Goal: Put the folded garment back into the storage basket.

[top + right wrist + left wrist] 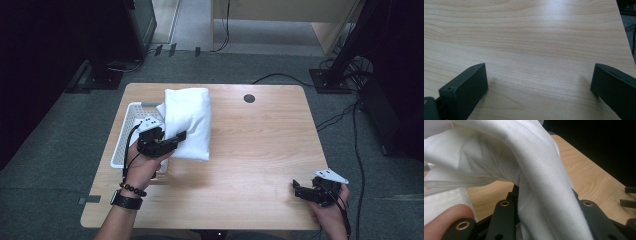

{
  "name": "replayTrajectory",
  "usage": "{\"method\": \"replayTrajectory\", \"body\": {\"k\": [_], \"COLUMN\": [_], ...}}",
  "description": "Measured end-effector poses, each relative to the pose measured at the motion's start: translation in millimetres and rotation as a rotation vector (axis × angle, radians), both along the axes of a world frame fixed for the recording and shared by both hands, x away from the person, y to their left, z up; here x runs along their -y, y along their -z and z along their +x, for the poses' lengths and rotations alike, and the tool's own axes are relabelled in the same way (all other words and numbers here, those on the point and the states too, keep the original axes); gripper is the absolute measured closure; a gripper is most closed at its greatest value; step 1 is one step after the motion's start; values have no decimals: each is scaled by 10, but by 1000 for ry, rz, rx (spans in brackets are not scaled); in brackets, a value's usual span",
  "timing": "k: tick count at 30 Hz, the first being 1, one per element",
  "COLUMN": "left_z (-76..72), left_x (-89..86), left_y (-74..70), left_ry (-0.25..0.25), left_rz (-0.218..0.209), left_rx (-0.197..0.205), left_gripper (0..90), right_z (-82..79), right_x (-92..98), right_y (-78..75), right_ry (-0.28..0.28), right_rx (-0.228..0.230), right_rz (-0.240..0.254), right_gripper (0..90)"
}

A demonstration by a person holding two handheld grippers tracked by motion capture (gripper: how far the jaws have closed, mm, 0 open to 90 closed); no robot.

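Observation:
A white cloth (187, 122) lies bunched on the left half of the wooden table (260, 150), its left edge over a white basket (121, 137). My left gripper (176, 138) is shut on the cloth's near left edge. In the left gripper view the fabric (536, 170) drapes up and over between the black jaws and hides their tips. A thumb shows at that view's bottom left. My right gripper (296, 189) rests at the table's near right corner, away from the cloth. Its jaws (539, 73) stand wide open over bare wood.
The basket sits along the table's left edge, partly under the cloth. A round dark grommet (249, 98) is set in the far middle of the tabletop. Cables and stand bases lie on the floor behind and to the right of the table.

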State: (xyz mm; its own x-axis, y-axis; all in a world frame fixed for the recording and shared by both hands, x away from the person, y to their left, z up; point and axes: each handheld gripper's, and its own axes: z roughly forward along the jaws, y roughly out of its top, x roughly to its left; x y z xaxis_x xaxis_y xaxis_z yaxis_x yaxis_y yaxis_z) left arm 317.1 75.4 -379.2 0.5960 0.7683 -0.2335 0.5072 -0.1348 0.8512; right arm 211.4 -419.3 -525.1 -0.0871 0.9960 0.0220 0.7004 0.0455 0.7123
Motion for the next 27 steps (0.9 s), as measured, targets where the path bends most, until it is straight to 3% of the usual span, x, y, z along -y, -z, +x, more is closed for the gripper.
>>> {"method": "replayTrajectory", "body": {"k": [16, 27], "left_z": [-51, -42], "left_x": [-365, -596], "left_y": [-61, -13], "left_ry": [-53, -98], "left_rz": [22, 24], "left_rx": [9, -1], "left_gripper": [661, 661], "right_z": [-2, -4], "right_x": [0, -1], "right_y": [0, 0], "right_ry": [1, 3], "right_rx": [0, -1], "right_rz": [0, -1], "right_gripper": [0, 0]}}
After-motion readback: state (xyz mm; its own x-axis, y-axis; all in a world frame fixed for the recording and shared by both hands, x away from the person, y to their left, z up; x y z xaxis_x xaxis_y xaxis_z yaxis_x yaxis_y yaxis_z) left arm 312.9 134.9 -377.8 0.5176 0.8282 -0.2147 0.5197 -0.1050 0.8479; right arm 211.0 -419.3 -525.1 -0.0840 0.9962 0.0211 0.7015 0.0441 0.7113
